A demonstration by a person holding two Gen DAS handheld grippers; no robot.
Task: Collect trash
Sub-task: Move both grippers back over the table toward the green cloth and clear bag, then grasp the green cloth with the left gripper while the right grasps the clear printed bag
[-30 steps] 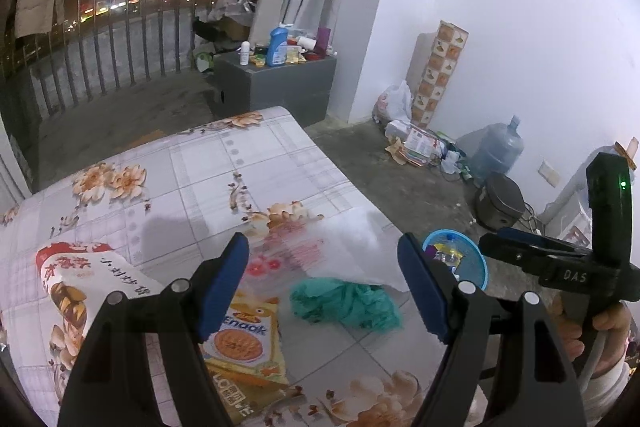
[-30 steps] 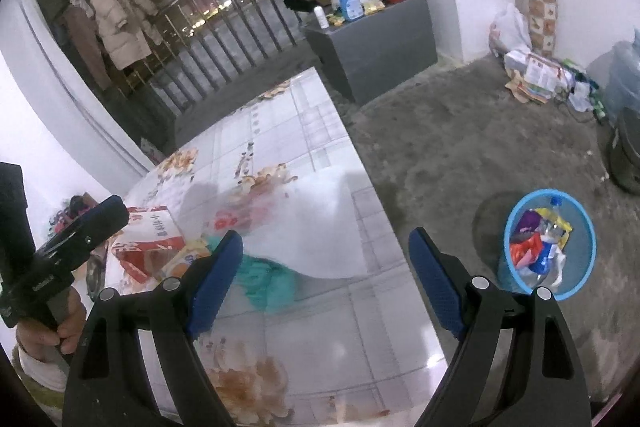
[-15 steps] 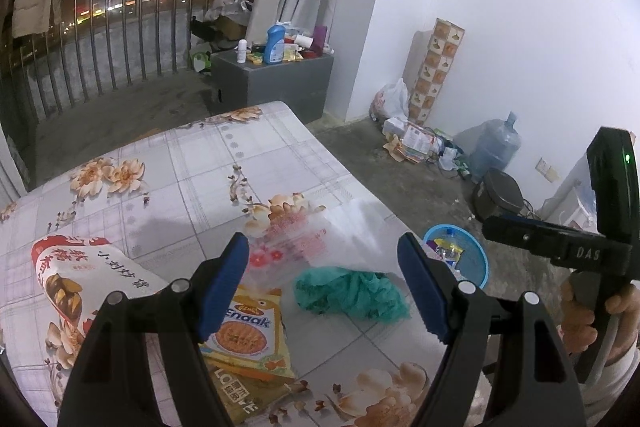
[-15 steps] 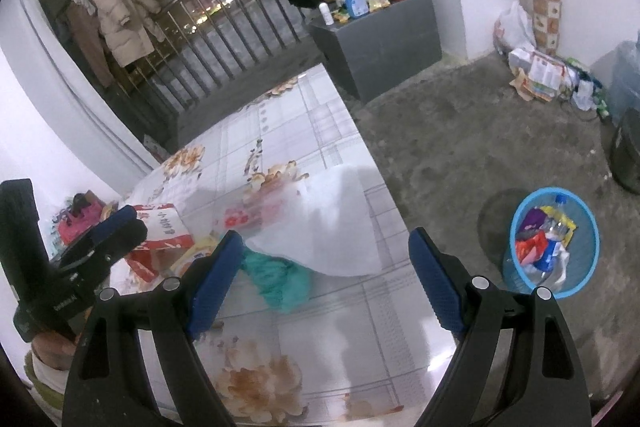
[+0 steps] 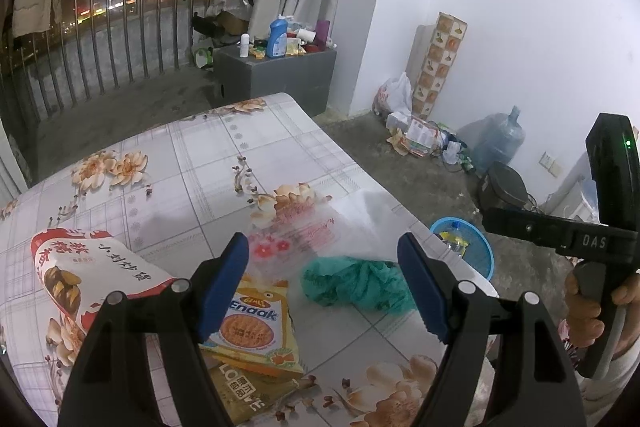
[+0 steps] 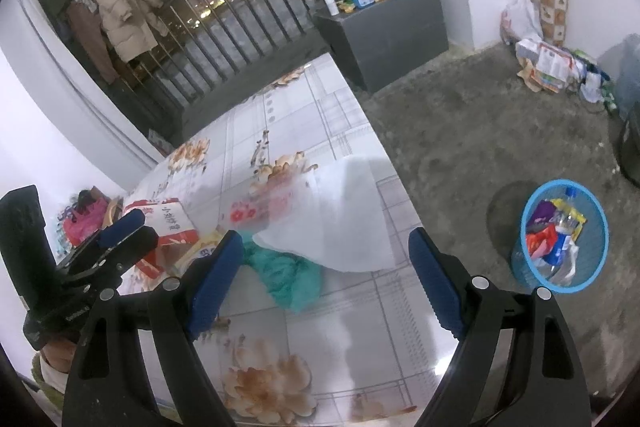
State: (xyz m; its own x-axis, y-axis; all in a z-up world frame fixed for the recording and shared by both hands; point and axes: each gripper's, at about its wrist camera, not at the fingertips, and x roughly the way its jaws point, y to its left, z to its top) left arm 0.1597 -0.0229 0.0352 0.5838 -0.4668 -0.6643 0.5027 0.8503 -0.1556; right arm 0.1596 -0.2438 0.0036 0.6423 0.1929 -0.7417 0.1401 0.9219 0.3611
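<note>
A crumpled green bag (image 5: 356, 283) lies on the floral table (image 5: 180, 163), partly under a clear plastic bag (image 5: 340, 223). A yellow Enaak snack packet (image 5: 252, 327) and a red-and-white snack bag (image 5: 76, 267) lie to its left. My left gripper (image 5: 322, 283) is open above the green bag. My right gripper (image 6: 326, 281) is open above the green bag (image 6: 290, 277) and the clear bag (image 6: 332, 223); it shows at the right of the left wrist view (image 5: 560, 231). A blue trash basket (image 6: 564, 235) holding trash stands on the floor to the right of the table.
A grey cabinet (image 5: 276, 75) with bottles stands beyond the table by a railing (image 5: 100, 39). A water jug (image 5: 498, 143), a dark pot (image 5: 504, 187) and loose litter (image 5: 420, 135) sit along the white wall. The table edge (image 6: 404, 187) runs beside the concrete floor.
Both grippers have drawn back and up a little from the table, so the bags look farther away. Nothing was taken hold of.
</note>
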